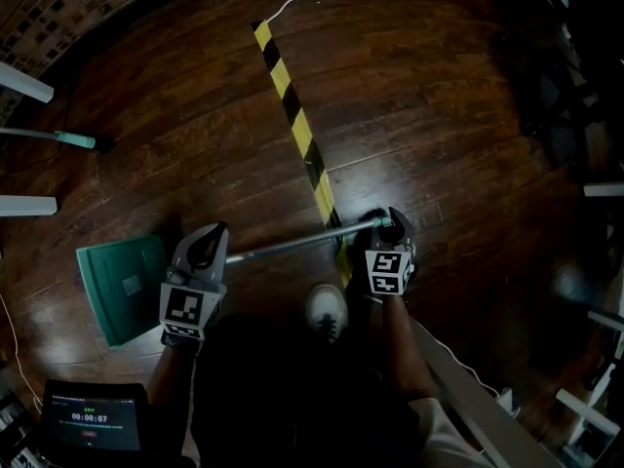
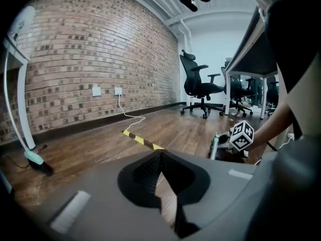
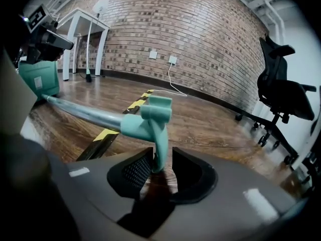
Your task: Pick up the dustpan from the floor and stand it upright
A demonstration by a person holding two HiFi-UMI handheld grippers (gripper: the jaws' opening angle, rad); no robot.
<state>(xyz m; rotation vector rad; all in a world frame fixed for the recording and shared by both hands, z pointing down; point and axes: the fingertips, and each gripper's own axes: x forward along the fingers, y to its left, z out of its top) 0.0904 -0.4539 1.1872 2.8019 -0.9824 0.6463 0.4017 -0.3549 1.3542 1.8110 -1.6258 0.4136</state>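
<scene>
One weak point: my right fingers (image 3: 136, 172) straddle the dustpan's (image 1: 122, 283) handle tip (image 3: 156, 118) unclamped; left fingers (image 2: 145, 169) together, empty. The dustpan lies flat on the floor (image 1: 439, 115); lifted now, it could slip out.

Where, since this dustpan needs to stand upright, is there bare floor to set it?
Bare boards lie between the striped tape, the teal-tipped pole and the dustpan, and right of the tape, beyond the metal handle. Crowded: the shoe, left gripper and right gripper, and the dark furniture at the right edge.
</scene>
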